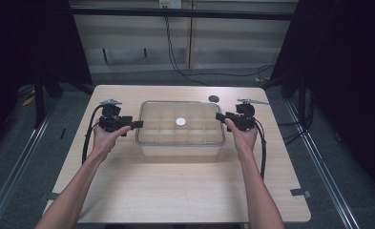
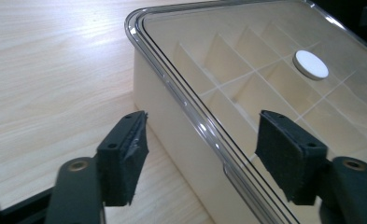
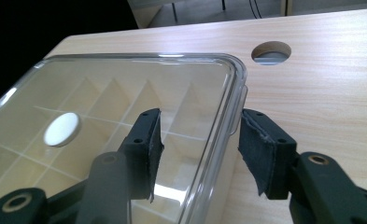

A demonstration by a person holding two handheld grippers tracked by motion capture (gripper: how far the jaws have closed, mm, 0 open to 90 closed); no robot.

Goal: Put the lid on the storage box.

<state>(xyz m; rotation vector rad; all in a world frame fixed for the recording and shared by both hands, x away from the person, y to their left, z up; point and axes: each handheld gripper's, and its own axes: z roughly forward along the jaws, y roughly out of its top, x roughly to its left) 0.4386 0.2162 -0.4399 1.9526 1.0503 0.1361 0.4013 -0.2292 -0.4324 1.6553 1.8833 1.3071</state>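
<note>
Pale wooden table [image 1: 175, 191] holds a lidded box [image 1: 181, 143]; dark surroundings.

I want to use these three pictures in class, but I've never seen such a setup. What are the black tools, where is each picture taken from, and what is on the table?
A person sits at a wooden table holding a hand-operated gripper in each hand: the left gripper and the right gripper. One picture looks down from above; the other two come from cameras riding on each gripper, looking along its black jaws. On the table stands a clear box with a lid, divided into compartments, with a white disc at the lid's middle. Both grippers' jaws stand open astride the lid's opposite edges. Nothing is held.
</note>
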